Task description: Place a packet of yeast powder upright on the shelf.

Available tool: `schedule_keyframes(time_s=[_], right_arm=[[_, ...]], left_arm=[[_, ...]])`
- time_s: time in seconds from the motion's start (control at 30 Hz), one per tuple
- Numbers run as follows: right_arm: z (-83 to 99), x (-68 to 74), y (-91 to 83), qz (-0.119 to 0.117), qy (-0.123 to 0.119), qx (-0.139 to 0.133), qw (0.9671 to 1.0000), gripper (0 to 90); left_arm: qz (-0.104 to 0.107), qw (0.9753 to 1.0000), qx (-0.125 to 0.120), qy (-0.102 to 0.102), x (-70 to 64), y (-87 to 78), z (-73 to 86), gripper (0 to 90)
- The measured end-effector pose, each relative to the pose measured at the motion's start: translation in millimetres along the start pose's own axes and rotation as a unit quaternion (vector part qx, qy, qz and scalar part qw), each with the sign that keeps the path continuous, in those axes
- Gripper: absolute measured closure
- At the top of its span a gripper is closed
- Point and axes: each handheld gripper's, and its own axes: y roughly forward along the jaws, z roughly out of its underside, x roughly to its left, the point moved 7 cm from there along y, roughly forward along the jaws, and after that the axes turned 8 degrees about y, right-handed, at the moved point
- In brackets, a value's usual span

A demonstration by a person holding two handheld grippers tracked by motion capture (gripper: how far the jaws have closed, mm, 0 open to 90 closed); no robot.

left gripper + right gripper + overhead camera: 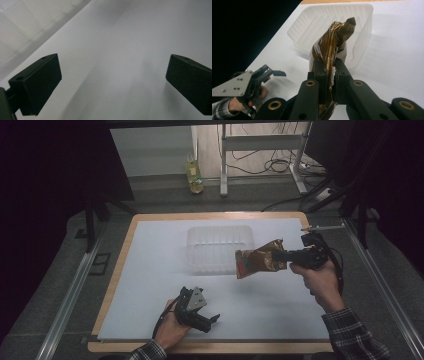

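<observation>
A white sheet (150, 285) covers a wooden table (112, 285). Beyond the table, at about 12 o'clock, a bottle (194, 174) of yellow liquid stands on the floor. At 1 o'clock, a metal frame (262, 142) stands with cables (280, 166) trailing under it.

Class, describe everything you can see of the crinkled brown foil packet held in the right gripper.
The crinkled brown foil packet is shiny, gold-brown and creased, with a reddish patch toward its left end in the high view. It looks like thin metallised film. The right gripper clamps it by one end, its jaws shut on the foil. The packet hangs clear of the white table sheet, reaching over the near right corner of the translucent ribbed plastic tray. Whether it touches the tray cannot be told.
</observation>
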Motion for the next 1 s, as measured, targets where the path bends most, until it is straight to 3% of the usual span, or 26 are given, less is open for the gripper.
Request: schedule_keyframes(time_s=[0.53,1.0], right_arm=[[-29.3,-1.0,4.9,0.022,0.004,-0.019,0.9996,83.4],[-54.6,-5.3,25.8,0.061,0.0,-0.024,0.9979,83.5]], left_arm=[[0.001,1.0,-0.004,0.001,1.0,-1.8,-0.7,0.0],[0.003,1.0,-0.004,0.0,1.0,-1.9,-0.7,0.0]])
